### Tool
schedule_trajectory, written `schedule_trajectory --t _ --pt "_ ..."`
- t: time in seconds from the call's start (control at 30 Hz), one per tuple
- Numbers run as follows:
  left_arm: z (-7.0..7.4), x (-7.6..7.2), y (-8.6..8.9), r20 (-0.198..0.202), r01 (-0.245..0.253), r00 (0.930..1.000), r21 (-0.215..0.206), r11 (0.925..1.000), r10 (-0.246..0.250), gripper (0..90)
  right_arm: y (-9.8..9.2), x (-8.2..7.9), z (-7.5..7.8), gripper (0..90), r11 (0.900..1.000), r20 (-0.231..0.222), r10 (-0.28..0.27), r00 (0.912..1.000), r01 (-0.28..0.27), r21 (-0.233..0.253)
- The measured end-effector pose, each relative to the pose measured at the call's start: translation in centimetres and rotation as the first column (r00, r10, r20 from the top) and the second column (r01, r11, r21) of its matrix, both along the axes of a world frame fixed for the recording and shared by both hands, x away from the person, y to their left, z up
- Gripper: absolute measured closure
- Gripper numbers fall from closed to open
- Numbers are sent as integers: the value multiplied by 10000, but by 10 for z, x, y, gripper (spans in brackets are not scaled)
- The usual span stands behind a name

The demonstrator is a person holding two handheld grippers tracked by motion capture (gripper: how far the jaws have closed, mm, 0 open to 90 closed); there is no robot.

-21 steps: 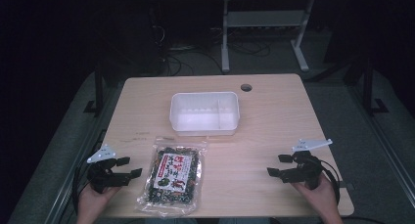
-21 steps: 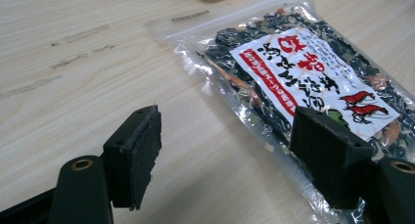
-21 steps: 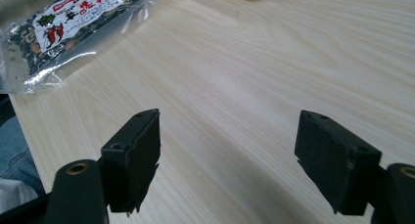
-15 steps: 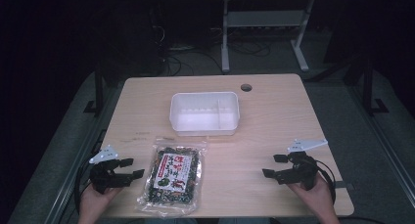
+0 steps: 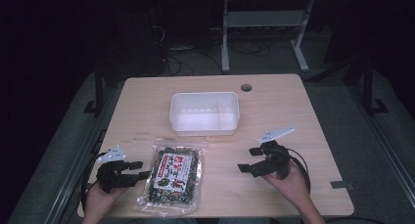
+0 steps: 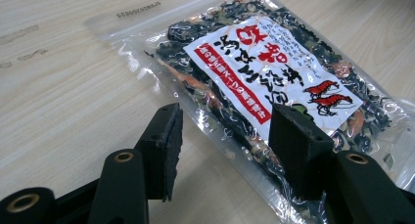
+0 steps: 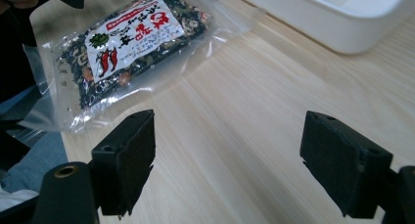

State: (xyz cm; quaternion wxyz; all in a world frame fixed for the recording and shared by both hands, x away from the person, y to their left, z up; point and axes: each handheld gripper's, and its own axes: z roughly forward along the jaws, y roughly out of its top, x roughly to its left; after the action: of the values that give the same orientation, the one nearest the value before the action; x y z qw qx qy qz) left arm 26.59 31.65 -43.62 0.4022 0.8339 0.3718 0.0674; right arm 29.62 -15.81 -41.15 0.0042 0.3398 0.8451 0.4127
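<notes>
Right gripper (image 7: pixel 227 168) fingers spread wide, snack bag (image 7: pixel 125 43) beyond, apparently untouched, white bin (image 7: pixel 342 18)

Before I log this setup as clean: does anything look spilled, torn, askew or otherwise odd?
Nothing stands out. The snack bag lies flat and sealed on the table, nothing spilled around it. The white bin sits upright. The left gripper and right gripper are both open.

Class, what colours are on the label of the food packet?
White label with red characters and a red band, clearest in the left gripper view.
</notes>
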Motion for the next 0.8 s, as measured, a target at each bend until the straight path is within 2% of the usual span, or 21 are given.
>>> schedule_trajectory --t 0.13,0.17,0.23,0.27,0.33,0.73,0.8 --pt "-1 1 -4 3 177 9998 -1 9998 -177 503 23 12 -1 199 9997 -227 227 9995 -227 -40" --pt "-1 1 -5 -11 230 9997 9 9997 -230 503 23 12 -1 199 9997 -227 227 9995 -227 -40" --pt "-1 2 -8 0 329 9995 82 9994 -329 516 39 21 -2 199 9992 -428 378 9984 -384 -128" --pt "-1 2 -9 1 355 9994 92 9993 -355 516 39 21 -2 199 9992 -428 378 9984 -384 -128" --pt "-1 2 -11 -43 415 9991 45 9991 -415 517 52 28 -3 204 9982 -558 569 9968 -578 -142" --pt "-1 3 -15 -99 587 9982 111 9982 -586 566 95 49 4 201 9940 -971 1008 9902 -1044 -322" --pt "-2 4 -16 -84 651 9979 161 9978 -649 598 102 52 5 203 9935 -1086 1038 9886 -1083 -360"
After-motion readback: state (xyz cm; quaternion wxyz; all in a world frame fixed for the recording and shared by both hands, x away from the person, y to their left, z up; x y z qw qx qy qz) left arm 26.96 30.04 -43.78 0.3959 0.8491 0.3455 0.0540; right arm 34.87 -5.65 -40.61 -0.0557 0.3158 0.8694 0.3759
